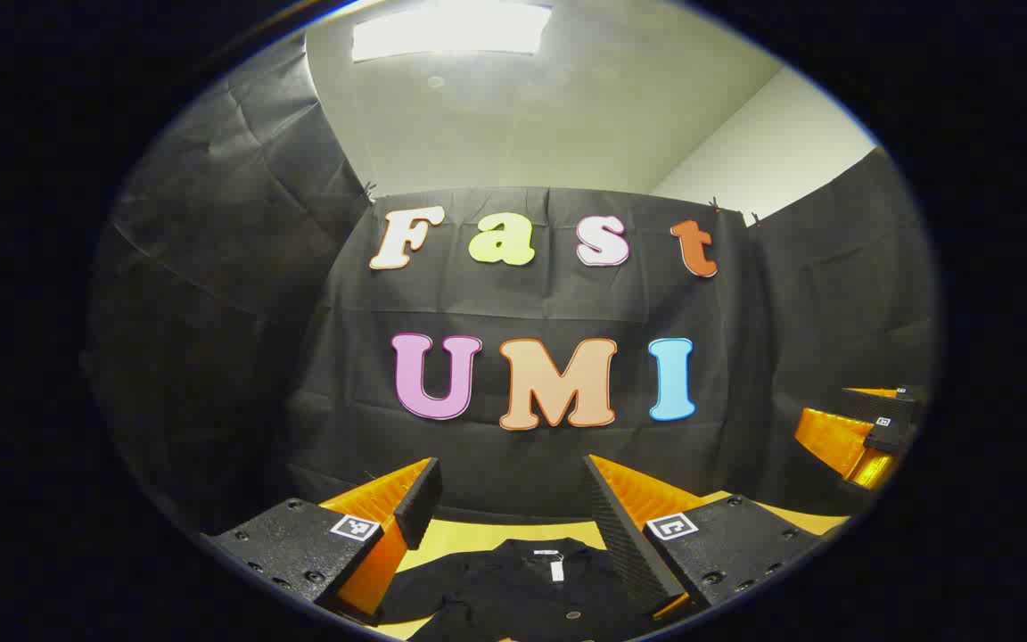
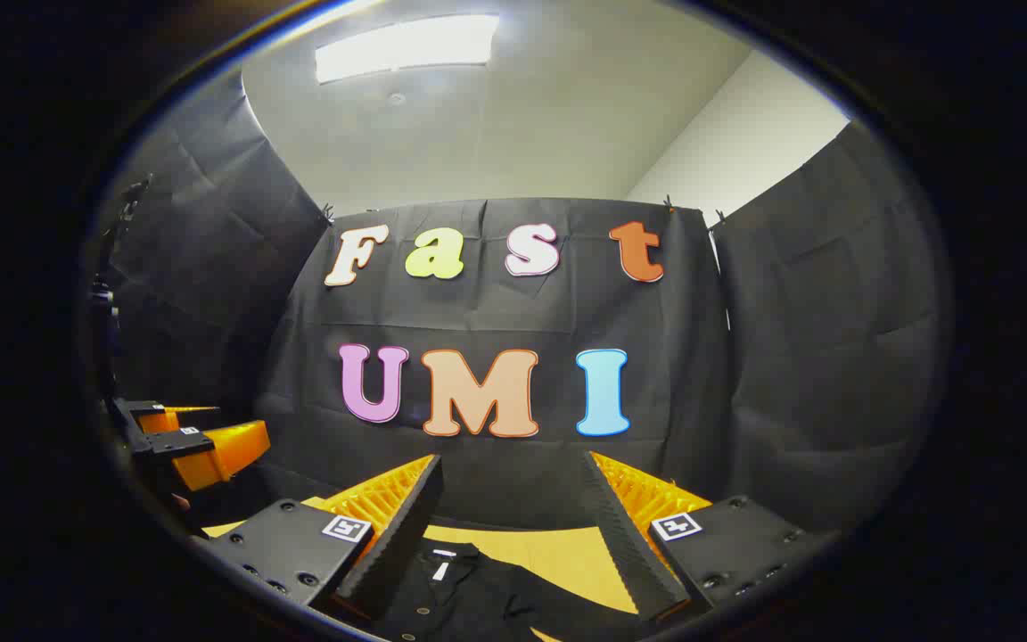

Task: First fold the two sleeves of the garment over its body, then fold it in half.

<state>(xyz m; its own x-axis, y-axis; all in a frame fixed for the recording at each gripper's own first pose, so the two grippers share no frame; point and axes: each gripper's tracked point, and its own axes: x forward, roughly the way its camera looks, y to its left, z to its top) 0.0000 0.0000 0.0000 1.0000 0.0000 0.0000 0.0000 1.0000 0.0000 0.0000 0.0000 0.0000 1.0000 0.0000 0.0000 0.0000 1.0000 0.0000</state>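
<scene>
The black button-front shirt (image 1: 513,588) lies flat on the yellow table (image 1: 460,535), collar toward the booth wall, apparently spread out so its sleeves can be folded inward. Both tools are held raised above it: the left gripper (image 1: 513,495) and the right gripper (image 2: 513,490) each stand wide apart and empty, probably poised to descend onto a sleeve
</scene>
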